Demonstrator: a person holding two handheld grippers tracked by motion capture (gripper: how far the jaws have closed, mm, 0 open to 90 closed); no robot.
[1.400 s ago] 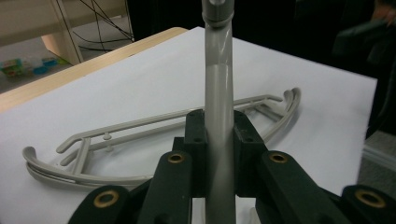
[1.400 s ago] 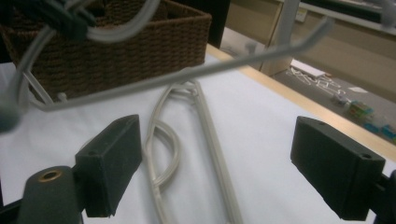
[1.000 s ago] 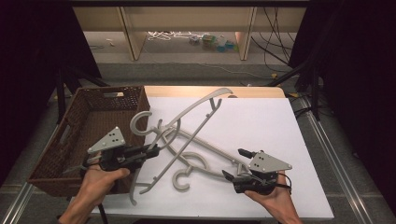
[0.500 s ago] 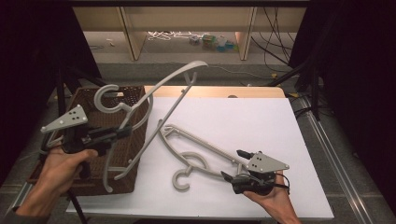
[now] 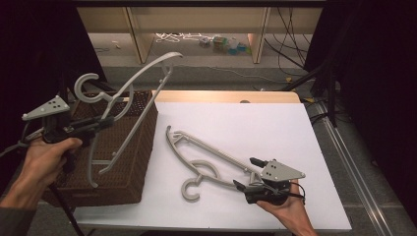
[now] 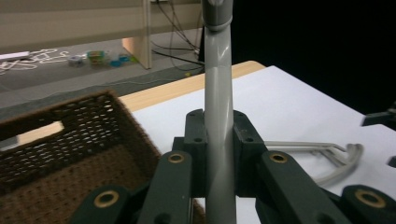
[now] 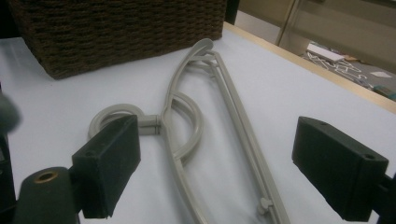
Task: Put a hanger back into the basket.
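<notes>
A dim room with a wooden shelf unit and loose cables on the floor lies behind the table (image 5: 275, 96), whose top is covered by a smooth white sheet. The landmark is the dark woven basket (image 5: 129, 162) at that sheet's left edge, a rough, open-topped box. Above the basket hangs a grey plastic hanger (image 5: 129, 105), hook up and long axis slanting up toward the shelves; the left tool (image 5: 98, 124) is clenched on one of its bars, so the drop is straight down. Right of the basket a second hanger (image 5: 206, 160) lies flat, its long axis running diagonally toward the right tool (image 5: 247, 173), which is nearer it and rests released, jaws wide apart.
</notes>
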